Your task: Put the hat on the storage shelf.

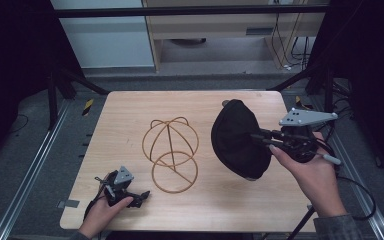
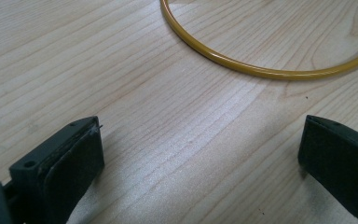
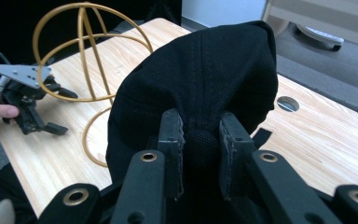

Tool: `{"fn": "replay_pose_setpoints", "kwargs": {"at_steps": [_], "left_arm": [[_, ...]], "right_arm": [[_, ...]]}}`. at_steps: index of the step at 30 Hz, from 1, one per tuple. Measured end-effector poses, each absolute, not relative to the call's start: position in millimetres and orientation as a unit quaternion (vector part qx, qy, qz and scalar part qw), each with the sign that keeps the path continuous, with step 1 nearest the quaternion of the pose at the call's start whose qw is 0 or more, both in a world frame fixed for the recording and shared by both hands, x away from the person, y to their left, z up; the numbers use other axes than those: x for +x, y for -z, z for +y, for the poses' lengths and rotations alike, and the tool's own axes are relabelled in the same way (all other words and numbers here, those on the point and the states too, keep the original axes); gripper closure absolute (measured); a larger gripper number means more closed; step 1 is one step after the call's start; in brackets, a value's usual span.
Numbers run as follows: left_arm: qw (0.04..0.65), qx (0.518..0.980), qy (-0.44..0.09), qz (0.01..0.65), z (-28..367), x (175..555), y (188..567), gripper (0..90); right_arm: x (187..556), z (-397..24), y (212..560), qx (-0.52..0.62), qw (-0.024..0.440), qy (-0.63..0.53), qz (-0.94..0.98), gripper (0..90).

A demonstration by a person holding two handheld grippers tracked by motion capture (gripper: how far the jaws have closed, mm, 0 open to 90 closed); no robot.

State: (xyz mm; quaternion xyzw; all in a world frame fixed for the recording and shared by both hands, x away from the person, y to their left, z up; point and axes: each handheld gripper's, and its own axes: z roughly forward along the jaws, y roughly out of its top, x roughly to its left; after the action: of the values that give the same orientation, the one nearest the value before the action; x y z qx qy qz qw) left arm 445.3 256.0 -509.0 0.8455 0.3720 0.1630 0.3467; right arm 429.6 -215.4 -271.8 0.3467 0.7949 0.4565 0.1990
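1. High view: the right claw [image 1: 258, 138] is gripping a black cap [image 1: 237, 140] and holding it off the table [image 1: 130, 107], to the right of a gold wire stand [image 1: 171, 154] and apart from it. The stand is sitting bare at the middle of the table, its dome tilting over a round base ring. The left claw [image 1: 141, 196] is resting low at the near left corner, close to the base ring but not touching it. Judging by this, the pick-up is looking done, while putting the cap on the stand is not.

2. Left gripper view: the left claw's [image 2: 200, 154] jaws are standing wide with nothing but bare wood between them. A curve of the base ring [image 2: 261, 71] is lying just ahead, so steadying the stand is not yet happening.

3. Right gripper view: the right claw's [image 3: 200, 151] jaws are pinching a fold of the cap [image 3: 205, 74] at its edge, tight on the fabric. The stand [image 3: 86, 51] is showing beyond it to the left, with the left claw [image 3: 56, 127] beside it. What is probably remaining: carrying the cap across, lowering it over the dome, and letting go.
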Motion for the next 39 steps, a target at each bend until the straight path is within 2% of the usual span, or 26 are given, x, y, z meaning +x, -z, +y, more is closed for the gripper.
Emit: {"fn": "replay_pose_setpoints", "kwargs": {"at_steps": [39], "left_arm": [[0.348,0.845,-0.163,0.372,256,445,509,0.0]], "right_arm": [[410,-181,233,0.288,0.182,-0.506,0.793,74.1]]}}
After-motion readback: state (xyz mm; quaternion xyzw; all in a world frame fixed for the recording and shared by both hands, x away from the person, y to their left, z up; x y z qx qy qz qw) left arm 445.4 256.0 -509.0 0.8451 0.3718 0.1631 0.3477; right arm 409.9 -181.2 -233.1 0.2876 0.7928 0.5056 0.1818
